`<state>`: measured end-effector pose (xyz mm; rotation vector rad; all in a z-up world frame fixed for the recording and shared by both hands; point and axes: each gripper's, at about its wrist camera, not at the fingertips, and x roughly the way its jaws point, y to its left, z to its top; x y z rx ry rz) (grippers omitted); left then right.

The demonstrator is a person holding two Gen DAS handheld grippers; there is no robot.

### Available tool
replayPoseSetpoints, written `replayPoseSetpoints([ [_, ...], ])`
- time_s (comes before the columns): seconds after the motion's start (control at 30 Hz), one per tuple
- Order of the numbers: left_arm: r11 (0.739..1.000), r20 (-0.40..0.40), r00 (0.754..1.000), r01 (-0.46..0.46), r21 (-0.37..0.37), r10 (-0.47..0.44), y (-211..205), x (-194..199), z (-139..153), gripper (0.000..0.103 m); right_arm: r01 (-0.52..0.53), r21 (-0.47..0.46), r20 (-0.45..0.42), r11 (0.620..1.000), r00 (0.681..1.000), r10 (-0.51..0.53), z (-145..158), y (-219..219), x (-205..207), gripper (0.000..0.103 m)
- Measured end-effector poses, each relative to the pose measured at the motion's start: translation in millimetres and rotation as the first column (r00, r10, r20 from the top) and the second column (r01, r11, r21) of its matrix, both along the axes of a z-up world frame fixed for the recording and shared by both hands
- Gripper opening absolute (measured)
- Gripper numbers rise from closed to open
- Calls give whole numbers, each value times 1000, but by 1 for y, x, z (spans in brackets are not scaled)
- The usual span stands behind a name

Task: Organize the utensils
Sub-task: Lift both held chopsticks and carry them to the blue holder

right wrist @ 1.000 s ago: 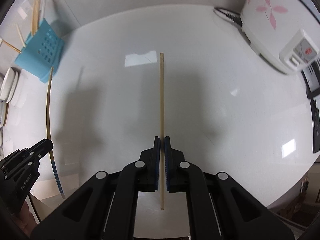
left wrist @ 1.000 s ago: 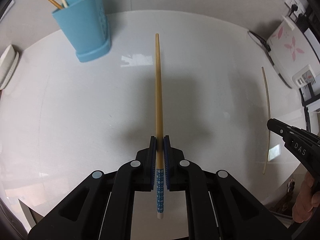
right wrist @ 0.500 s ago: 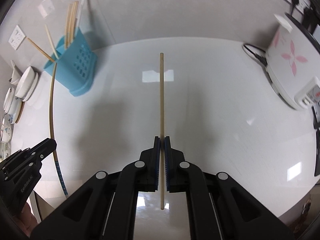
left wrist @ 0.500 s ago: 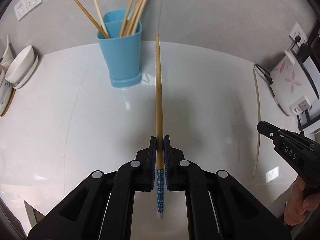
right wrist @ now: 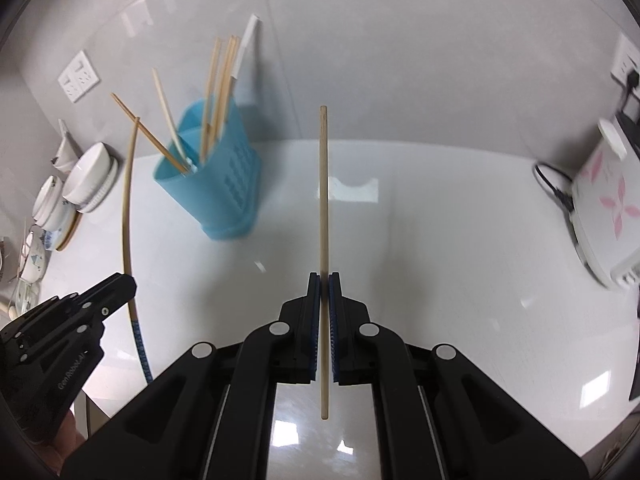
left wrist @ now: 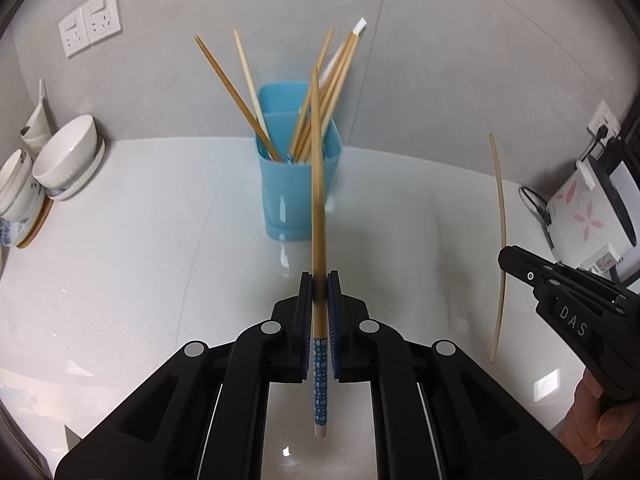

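Note:
My left gripper (left wrist: 319,280) is shut on a brown chopstick (left wrist: 317,184) with a blue dotted handle. Its tip points at the blue utensil holder (left wrist: 298,196), which holds several chopsticks and stands straight ahead. My right gripper (right wrist: 324,280) is shut on a pale plain chopstick (right wrist: 323,208), held above the white table (right wrist: 440,240). The holder (right wrist: 216,196) is to its front left. Each gripper also shows in the other's view: the right one (left wrist: 505,258) and the left one (right wrist: 127,286).
Stacked white bowls (left wrist: 68,160) sit at the left by the wall. A white rice cooker with pink flowers (left wrist: 588,208) and its cord sit at the right. Wall sockets (left wrist: 90,22) are at the back left.
Both grippers have risen and tilted up toward the wall. The left one has turned to face the blue holder, which is now centred and closer. Both grips are unchanged.

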<state>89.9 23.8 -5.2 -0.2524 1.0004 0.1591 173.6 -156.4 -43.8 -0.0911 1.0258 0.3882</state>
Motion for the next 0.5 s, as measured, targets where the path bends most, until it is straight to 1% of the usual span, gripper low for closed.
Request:
replayPoseSetpoints([
  [0.1,1000,29,999,-17,5,17,10,7,7,7,-22,24,24,999,999,21,8,14,5,4],
  [0.3,999,120,992,-40,16,37,37,20,28,7,-64,54,74,997,995,60,24,40,15,4],
  [0.43,999,193,981,-30,-13,32,49,27,39,7,-88,87,114,992,990,78,34,53,23,4],
  [0.5,999,227,973,-29,-16,32,54,31,43,7,-101,106,131,989,987,87,39,60,27,4],
])
